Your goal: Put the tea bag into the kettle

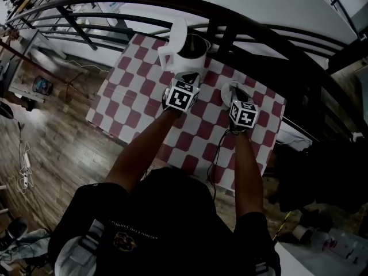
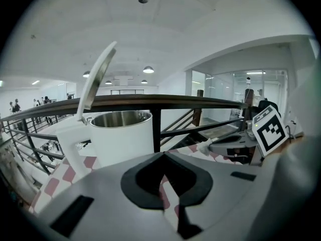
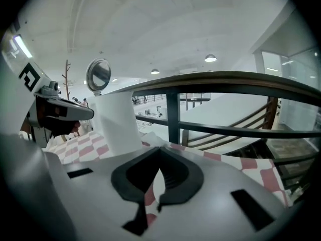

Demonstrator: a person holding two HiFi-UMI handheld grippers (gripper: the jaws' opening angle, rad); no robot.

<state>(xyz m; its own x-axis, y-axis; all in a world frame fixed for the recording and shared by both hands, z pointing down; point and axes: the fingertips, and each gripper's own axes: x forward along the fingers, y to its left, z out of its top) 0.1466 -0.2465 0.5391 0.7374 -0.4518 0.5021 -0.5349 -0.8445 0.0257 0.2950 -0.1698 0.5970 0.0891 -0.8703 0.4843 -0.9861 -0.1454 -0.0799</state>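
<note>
a wooden floor (image 1: 63, 148) and dark railing (image 1: 144, 7) frame the red-and-white checked tablecloth (image 1: 132, 102), where the white kettle (image 1: 184, 59) stands lid-up at the far edge, the left gripper (image 1: 188, 78) empty with its claw pressed together, and the right gripper (image 1: 232, 91) beside it pinching the barely discernible tea bag (image 2: 205, 145).

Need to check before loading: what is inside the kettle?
The lid is up; the kettle shows bare steel inner wall near the rim. Its bottom is hidden by the white body, so contents cannot be told.
</note>
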